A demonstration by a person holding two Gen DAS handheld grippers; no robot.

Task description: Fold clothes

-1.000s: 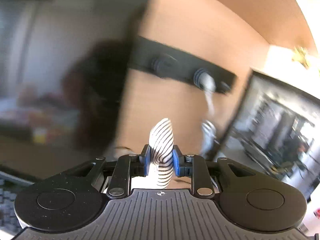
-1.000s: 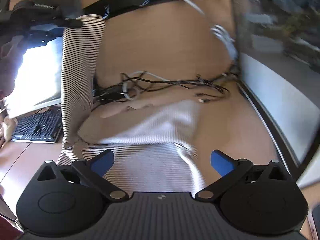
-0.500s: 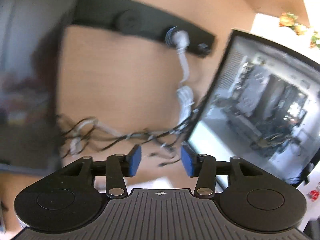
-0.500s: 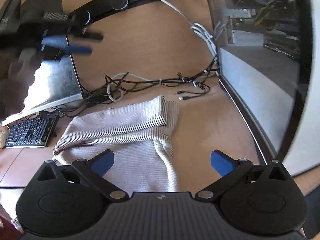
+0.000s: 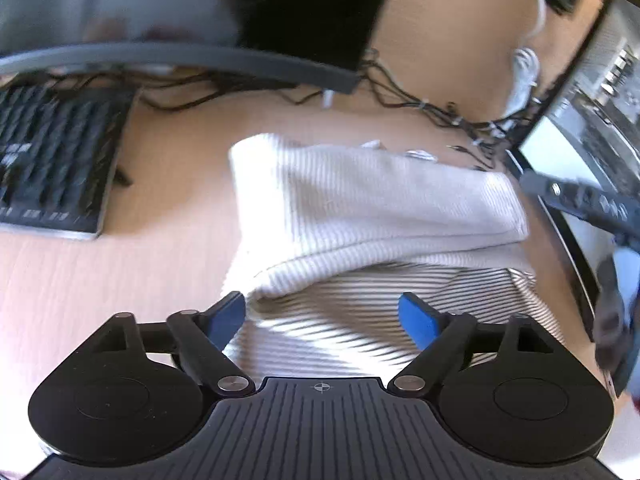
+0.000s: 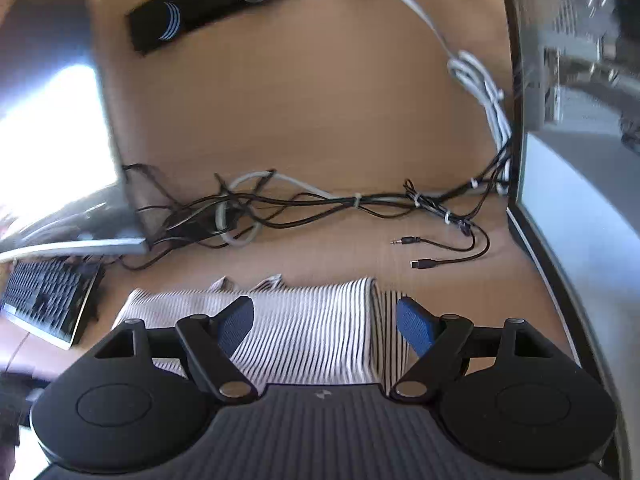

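- The striped garment [image 5: 372, 216] is seen folded on the table [image 5: 120, 280], partly hidden by both gripper bodies.
- The left hand-held gripper [image 5: 322, 314] is held apart, empty.
- The right hand-held gripper [image 6: 325, 326] is likewise spread, empty.

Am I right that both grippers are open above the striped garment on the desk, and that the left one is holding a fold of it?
Not quite: the left gripper holds nothing. The left wrist view shows its jaws open above the striped garment. The right gripper is open too.
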